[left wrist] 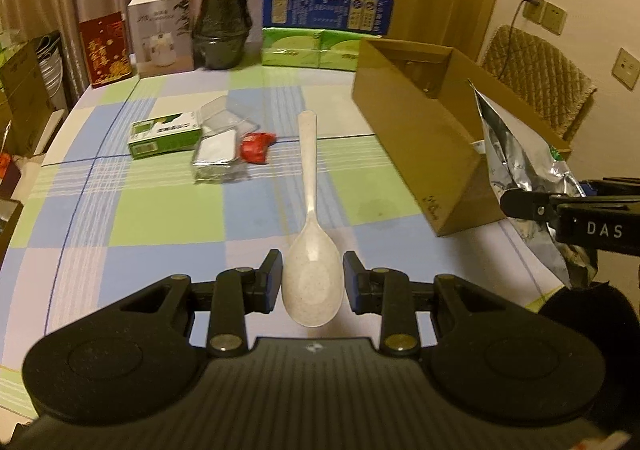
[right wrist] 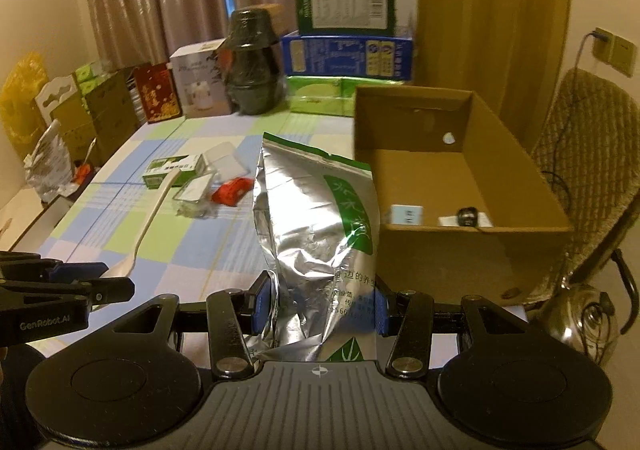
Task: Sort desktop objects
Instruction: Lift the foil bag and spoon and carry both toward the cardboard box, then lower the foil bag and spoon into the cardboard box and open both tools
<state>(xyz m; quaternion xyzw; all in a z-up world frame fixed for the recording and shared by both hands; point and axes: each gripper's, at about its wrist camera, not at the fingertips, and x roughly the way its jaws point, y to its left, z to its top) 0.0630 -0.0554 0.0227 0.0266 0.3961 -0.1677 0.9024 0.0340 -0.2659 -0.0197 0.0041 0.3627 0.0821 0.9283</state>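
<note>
I see a speckled white plastic spoon (left wrist: 311,250) held off the table, bowl toward me, handle pointing away. A crinkled silver foil pouch (right wrist: 316,246) with a green label stands upright, lifted just left of the open cardboard box (right wrist: 520,154). On the checked cloth lie a small green carton (left wrist: 165,133), a clear plastic case (left wrist: 224,138) and a red wrapper (left wrist: 257,146), close together.

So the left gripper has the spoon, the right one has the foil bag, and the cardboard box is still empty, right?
Not quite: the box is not empty. The right wrist view shows a small pale blue item and a dark round object on its floor. The rest holds: the left gripper has the spoon, and the right gripper has the foil bag.
</note>
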